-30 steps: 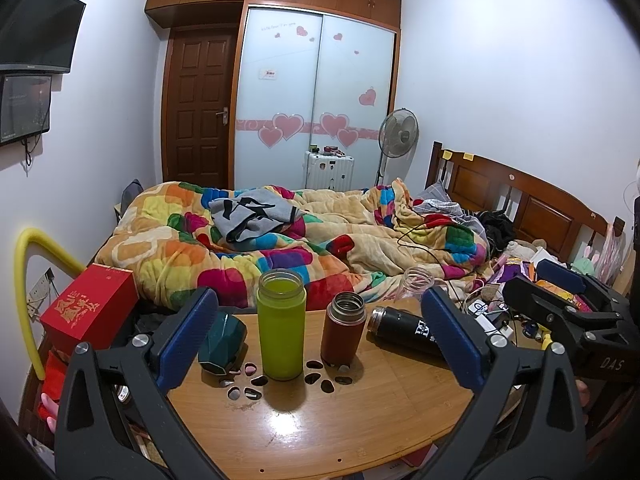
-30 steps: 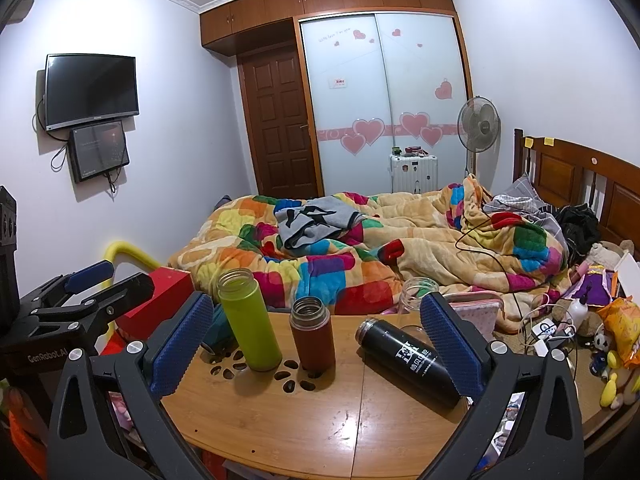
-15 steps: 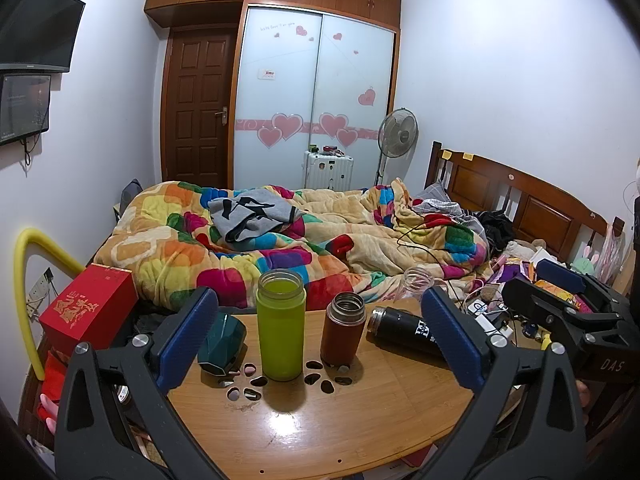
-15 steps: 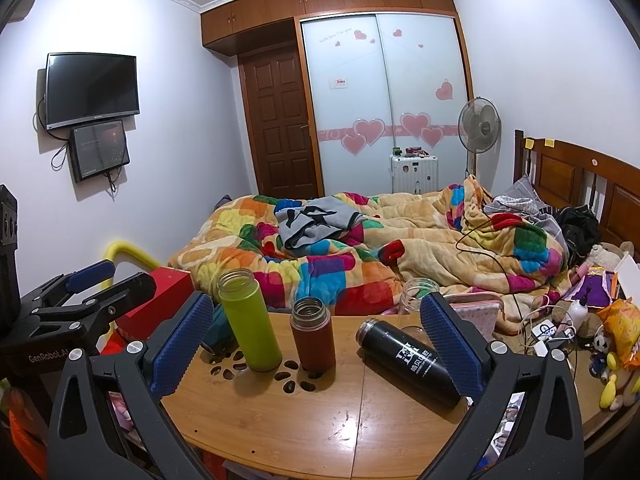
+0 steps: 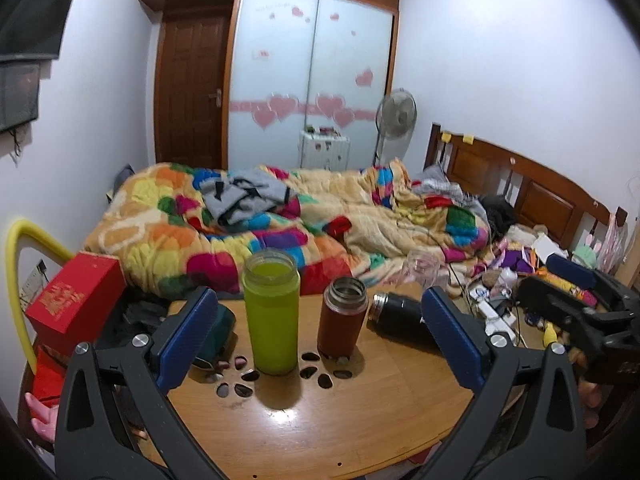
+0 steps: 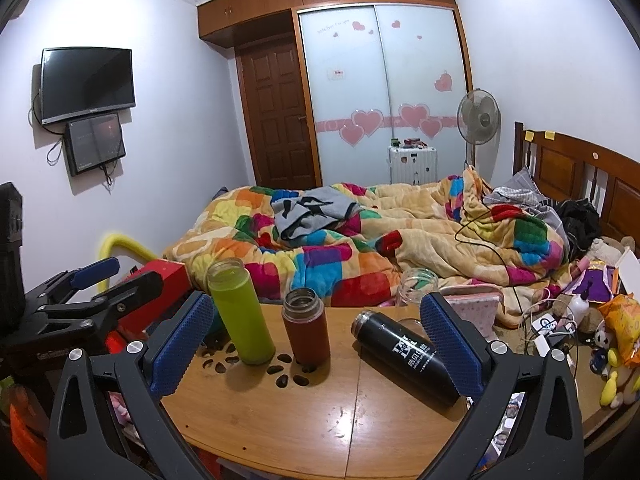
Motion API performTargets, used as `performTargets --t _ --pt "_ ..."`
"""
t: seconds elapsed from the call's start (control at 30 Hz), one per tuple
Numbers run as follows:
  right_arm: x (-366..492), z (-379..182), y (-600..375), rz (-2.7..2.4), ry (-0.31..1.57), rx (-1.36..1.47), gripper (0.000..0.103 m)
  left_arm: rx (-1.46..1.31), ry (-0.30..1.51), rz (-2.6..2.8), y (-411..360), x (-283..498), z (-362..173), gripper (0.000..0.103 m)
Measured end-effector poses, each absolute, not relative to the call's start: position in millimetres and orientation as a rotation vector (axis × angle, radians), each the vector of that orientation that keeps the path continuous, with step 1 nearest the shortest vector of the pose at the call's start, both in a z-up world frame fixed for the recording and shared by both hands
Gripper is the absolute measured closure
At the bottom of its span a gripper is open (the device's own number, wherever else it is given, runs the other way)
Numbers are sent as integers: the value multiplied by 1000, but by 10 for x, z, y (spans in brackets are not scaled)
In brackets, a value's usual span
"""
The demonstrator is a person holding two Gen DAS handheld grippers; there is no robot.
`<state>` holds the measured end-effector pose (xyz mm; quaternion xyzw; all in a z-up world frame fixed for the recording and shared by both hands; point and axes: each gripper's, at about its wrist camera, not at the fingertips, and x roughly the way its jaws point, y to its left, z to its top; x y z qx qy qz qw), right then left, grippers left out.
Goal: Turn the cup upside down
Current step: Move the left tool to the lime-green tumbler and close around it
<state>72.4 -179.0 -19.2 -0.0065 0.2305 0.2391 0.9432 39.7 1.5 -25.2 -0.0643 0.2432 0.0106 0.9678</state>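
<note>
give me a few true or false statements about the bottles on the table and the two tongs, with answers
1. The green bottle stands upright with no lid on. True.
2. The black bottle stands upright. False: it lies on its side on the wooden table, mouth toward the brown bottle.
3. The right tongs are shut on the brown bottle. False: they are open and hold nothing.
4. The left tongs are open and hold nothing. True.
5. The brown bottle is between the green and black bottles. True.
6. The clear glass jar sits at the near edge of the table. False: it is at the far edge, by the blanket.
</note>
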Motion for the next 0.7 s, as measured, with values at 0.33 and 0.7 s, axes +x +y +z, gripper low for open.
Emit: performTargets --t 0.33,0.7 --pt "1001 -602 -1893 463 577 -6 0 -144 685 55 114 1167 -1094 0" --pt "1240 -1009 -1947 458 704 9 0 -243 662 149 457 1611 -1352 32"
